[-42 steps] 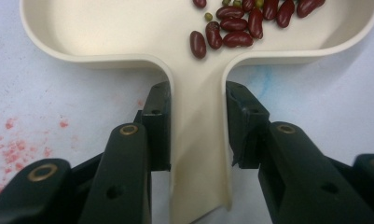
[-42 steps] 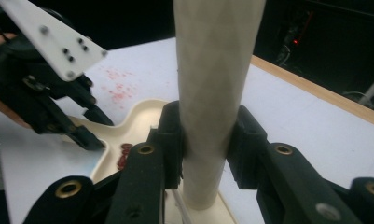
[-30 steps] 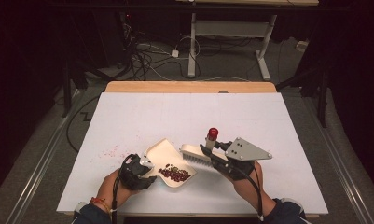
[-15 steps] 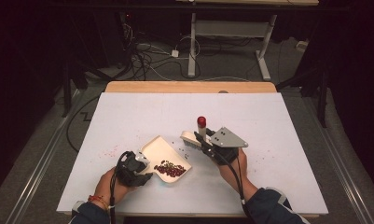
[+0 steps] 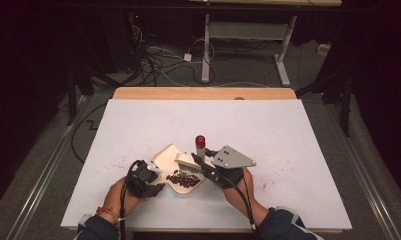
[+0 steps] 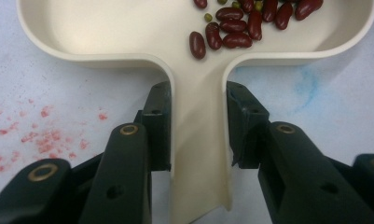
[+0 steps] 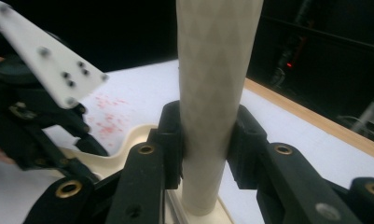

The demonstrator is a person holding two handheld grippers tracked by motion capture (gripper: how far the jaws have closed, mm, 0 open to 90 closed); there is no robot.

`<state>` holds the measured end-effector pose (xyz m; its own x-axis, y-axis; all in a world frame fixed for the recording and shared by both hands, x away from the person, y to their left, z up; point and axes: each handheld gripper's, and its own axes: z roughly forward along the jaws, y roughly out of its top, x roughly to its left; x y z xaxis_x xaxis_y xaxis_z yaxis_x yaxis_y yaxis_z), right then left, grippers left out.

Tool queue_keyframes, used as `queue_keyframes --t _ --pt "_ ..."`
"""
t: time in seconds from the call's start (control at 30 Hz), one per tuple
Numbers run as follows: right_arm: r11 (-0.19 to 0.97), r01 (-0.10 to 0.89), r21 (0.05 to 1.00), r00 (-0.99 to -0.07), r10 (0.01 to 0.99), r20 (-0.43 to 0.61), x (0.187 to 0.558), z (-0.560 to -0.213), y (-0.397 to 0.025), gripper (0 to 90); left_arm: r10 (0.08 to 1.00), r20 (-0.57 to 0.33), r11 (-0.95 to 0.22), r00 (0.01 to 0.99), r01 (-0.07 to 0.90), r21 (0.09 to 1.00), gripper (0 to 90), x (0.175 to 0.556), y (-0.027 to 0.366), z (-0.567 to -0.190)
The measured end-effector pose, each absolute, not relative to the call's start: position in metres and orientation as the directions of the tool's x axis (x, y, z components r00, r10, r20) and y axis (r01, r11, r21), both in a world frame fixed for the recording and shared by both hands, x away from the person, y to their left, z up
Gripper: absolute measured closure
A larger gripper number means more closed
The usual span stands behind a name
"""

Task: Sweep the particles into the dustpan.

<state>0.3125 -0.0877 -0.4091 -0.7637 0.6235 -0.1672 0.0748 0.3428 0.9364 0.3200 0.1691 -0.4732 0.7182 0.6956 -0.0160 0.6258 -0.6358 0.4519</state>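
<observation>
Left gripper (image 6: 197, 128) clamps dustpan (image 6: 128, 28) handle, lower centre; right gripper (image 7: 205, 140) clamps brush (image 7: 212, 93) handle, centre; beans (image 6: 240, 23) inside.

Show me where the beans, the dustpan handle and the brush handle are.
beans (image 6: 236, 28): left gripper view, on one red bean in the pan.
dustpan handle (image 6: 196, 154): left gripper view, mid-handle between the jaws.
brush handle (image 7: 212, 93): right gripper view, middle of the pale shaft.

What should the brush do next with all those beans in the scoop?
Probably a short sweep of the brush deeper into the dustpan, to push the beans away from its open edge. The right gripper is shut on the brush's handle, bristles down at the pan's edge, and the left gripper clamps the pan's handle, so the pan looks steadied for a sweep.
</observation>
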Motion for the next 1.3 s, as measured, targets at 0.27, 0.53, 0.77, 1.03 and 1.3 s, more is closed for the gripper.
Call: queue_keyframes --t 0.27,0.53,0.77,1.03,1.3 --pt "0.326 0.018 0.945 -0.72 0.66 -0.215 0.31 -0.389 -0.107 70.6 0.693 0.003 -0.645 0.721 0.619 0.448 63.2 0.317 0.172 -0.471" --pt "0.396 0.082 0.914 -0.65 0.717 -0.253 0.328 -0.405 -0.128 70.6 0.693 0.01 -0.65 0.721 0.619 0.441 63.1 0.315 0.173 -0.471" --pt "0.399 0.112 0.91 -0.722 0.661 -0.201 0.313 -0.412 -0.109 70.3 0.695 0.004 -0.646 0.719 0.623 0.442 63.1 0.315 0.173 -0.472" --pt "0.364 0.078 0.928 -0.756 0.629 -0.183 0.309 -0.403 -0.107 70.6 0.694 0.006 -0.647 0.72 0.62 0.443 63.1 0.315 0.173 -0.473" --pt "0.377 0.025 0.926 -0.691 0.676 -0.256 0.317 -0.396 -0.118 70.6 0.693 -0.001 -0.646 0.721 0.622 0.444 63.2 0.314 0.177 -0.471"
